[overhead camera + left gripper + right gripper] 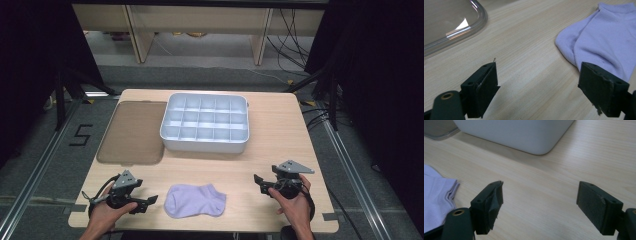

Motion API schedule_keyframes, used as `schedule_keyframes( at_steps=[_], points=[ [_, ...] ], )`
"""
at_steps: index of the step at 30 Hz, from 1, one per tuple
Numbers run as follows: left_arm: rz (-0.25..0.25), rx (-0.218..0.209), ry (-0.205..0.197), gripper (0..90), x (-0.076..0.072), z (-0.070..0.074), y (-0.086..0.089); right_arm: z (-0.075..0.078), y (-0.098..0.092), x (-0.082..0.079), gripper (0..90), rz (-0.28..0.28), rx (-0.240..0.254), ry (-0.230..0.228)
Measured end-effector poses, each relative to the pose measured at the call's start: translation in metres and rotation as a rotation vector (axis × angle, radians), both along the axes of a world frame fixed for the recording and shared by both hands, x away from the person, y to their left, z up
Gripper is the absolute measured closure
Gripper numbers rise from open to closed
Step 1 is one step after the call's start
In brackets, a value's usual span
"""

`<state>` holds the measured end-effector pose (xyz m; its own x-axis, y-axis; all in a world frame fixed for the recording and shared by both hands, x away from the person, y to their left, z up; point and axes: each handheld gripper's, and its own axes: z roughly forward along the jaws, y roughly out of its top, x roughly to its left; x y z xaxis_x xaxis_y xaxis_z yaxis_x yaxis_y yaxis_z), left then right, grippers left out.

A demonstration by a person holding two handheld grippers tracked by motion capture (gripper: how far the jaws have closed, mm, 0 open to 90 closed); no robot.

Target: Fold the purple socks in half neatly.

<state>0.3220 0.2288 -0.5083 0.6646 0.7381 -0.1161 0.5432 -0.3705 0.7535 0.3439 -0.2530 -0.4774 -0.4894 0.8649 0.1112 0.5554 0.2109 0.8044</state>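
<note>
A lilac sock lies flat near the table's front edge, between the two hands. My left gripper rests low at the front left, jaws open and empty, pointing toward the sock's toe end. My right gripper is held at the front right, open with nothing between its jaws; the sock's cuff shows at the left of the right gripper view. A white divided box with several empty compartments stands at the middle back of the table.
A translucent brownish lid lies flat left of the box; its rounded rim appears in the left gripper view. The box's white wall stands ahead of the right gripper. Bare wood lies right of the box.
</note>
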Motion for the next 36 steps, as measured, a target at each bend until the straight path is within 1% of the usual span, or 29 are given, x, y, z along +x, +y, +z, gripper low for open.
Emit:
schedule_keyframes(
  at_steps=[3, 4, 5, 6, 7, 8, 9, 10, 11, 13, 14, 15, 16, 17, 18, 19, 21, 22, 23, 25, 26, 28, 29, 31, 32, 33, 34, 35, 36],
  points=[
    [-0.005, 0.004, 0.007, 15.2, 0.0, 0.0, 0.0, 0.0, 0.005, 0.0, 26.2, 0.004, -0.009, -0.008],
    [-0.006, 0.005, 0.006, 15.2, 0.0, 0.0, 0.0, 0.001, 0.006, 0.0, 26.1, 0.005, -0.022, -0.007],
    [-0.006, 0.005, 0.006, 15.2, 0.0, 0.0, 0.0, 0.0, 0.011, -0.003, 26.1, -0.014, 0.009, 0.013],
    [-0.006, 0.004, 0.005, 15.2, 0.0, 0.0, 0.0, 0.0, 0.011, -0.003, 26.1, -0.014, 0.009, 0.013],
    [-0.007, 0.005, 0.004, 15.1, 0.0, 0.0, 0.0, 0.001, 0.012, -0.002, 27.5, 0.023, -0.015, 0.002],
    [-0.004, 0.005, 0.007, 15.2, 0.0, 0.0, 0.0, 0.002, 0.014, -0.002, 28.6, 0.036, -0.014, 0.015],
    [0.003, 0.007, 0.005, 15.2, 0.0, -0.001, -0.001, 0.001, 0.016, -0.002, 28.9, 0.047, -0.01, 0.001],
    [0.006, -0.007, 0.011, 15.2, 0.0, -0.001, -0.002, 0.002, 0.018, -0.003, 29.9, 0.053, -0.014, 0.009],
    [0.001, -0.001, 0.007, 15.2, 0.0, -0.001, -0.001, 0.003, 0.021, -0.004, 32.6, 0.069, -0.019, 0.008],
    [0.009, -0.002, 0.007, 15.4, 0.0, -0.001, -0.001, 0.005, 0.026, -0.005, 38.2, 0.108, -0.02, -0.012],
    [-0.005, 0.007, 0.0, 15.4, 0.0, 0.0, -0.001, 0.007, 0.03, -0.007, 41.4, 0.121, -0.019, -0.009],
    [-0.005, 0.007, 0.001, 15.4, 0.0, 0.0, 0.0, 0.008, 0.035, -0.01, 45.1, 0.122, 0.009, 0.002],
    [-0.008, 0.009, 0.004, 15.4, 0.0, 0.001, 0.0, 0.01, 0.037, -0.01, 47.0, 0.158, 0.0, -0.01],
    [-0.004, 0.007, -0.001, 15.5, 0.0, 0.001, 0.0, 0.011, 0.042, -0.011, 49.9, 0.174, 0.021, -0.016],
    [-0.002, 0.005, -0.001, 15.4, 0.0, 0.001, 0.0, 0.013, 0.047, -0.013, 54.9, 0.193, 0.025, -0.015],
    [-0.003, 0.005, -0.002, 15.4, 0.0, 0.001, 0.0, 0.013, 0.053, -0.014, 58.3, 0.216, 0.042, -0.027],
    [0.001, -0.004, -0.004, 15.4, -0.001, 0.001, -0.001, 0.015, 0.065, -0.018, 66.5, 0.251, 0.033, -0.014],
    [-0.007, 0.008, -0.002, 15.4, 0.0, 0.001, 0.0, 0.015, 0.071, -0.02, 69.3, 0.285, 0.025, -0.008],
    [-0.007, 0.008, -0.001, 15.4, -0.001, 0.001, 0.0, 0.014, 0.077, -0.021, 72.3, 0.312, 0.018, -0.007],
    [-0.001, -0.009, -0.005, 15.4, -0.001, 0.001, -0.001, 0.013, 0.089, -0.025, 78.3, 0.352, 0.003, -0.014],
    [0.0, -0.01, -0.007, 15.4, 0.0, 0.001, -0.001, 0.013, 0.095, -0.026, 80.8, 0.381, -0.011, -0.022],
    [0.002, -0.005, -0.005, 15.4, 0.0, 0.001, 0.0, 0.01, 0.107, -0.029, 85.2, 0.437, -0.042, -0.007],
    [0.002, -0.005, -0.005, 15.4, 0.0, 0.001, 0.0, 0.01, 0.107, -0.029, 85.2, 0.437, -0.042, -0.007],
    [0.008, -0.005, -0.002, 15.4, -0.001, 0.001, -0.001, 0.005, 0.119, -0.03, 87.4, 0.477, -0.072, -0.003],
    [-0.012, 0.004, -0.008, 15.5, -0.001, 0.002, 0.0, 0.0, 0.13, -0.03, 87.8, 0.497, -0.112, 0.022],
    [-0.008, 0.0, -0.005, 15.6, -0.001, 0.002, 0.0, -0.003, 0.136, -0.03, 87.8, 0.509, -0.12, 0.029],
    [-0.008, 0.0, -0.005, 15.7, -0.001, 0.002, 0.0, -0.003, 0.136, -0.03, 87.8, 0.509, -0.12, 0.029],
    [-0.011, 0.004, -0.004, 15.7, -0.001, 0.002, 0.0, -0.006, 0.144, -0.028, 87.8, 0.542, -0.142, 0.034],
    [-0.008, 0.002, -0.004, 15.8, 0.0, 0.002, -0.001, -0.007, 0.147, -0.027, 87.7, 0.541, -0.151, 0.046]
  ],
)
